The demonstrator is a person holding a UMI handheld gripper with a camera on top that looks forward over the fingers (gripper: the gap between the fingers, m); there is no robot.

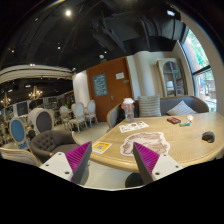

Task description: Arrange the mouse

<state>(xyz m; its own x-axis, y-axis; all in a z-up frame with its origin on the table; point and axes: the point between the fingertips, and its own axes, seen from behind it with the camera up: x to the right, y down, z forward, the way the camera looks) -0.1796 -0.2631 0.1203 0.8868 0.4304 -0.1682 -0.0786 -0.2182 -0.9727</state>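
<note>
Gripper view, single moment. I hold the gripper (112,162) raised above the near end of a light wooden table (160,138), its two fingers parted with a clear gap between them and nothing held. The magenta pads (78,156) face each other across that gap; through it I see only the table's rounded near edge and dark floor beneath.

The mouse (208,137), a small dark object, lies on the table well beyond the fingers and far off to the right of the right finger, near the table's far right end. It rests apart from everything else on the surface.

Ahead of the fingers and slightly right, a sheet of printed paper (134,127) lies flat on the tabletop. Just beyond the left finger, a yellow card (101,147) sits at the table's near left edge. Farther off, beyond the paper, a small red-and-dark object (173,120) and another dark item (187,120) rest near the far edge; I cannot tell what they are.

To the left of the left finger stands a dark grey upholstered armchair (48,142). Farther left, pale chairs with oval backs (41,120) are grouped together. Beyond the table I see a brown door (111,86) bearing a blue poster (101,84), and a grey sofa with cushions (175,104) by a window (200,55).
</note>
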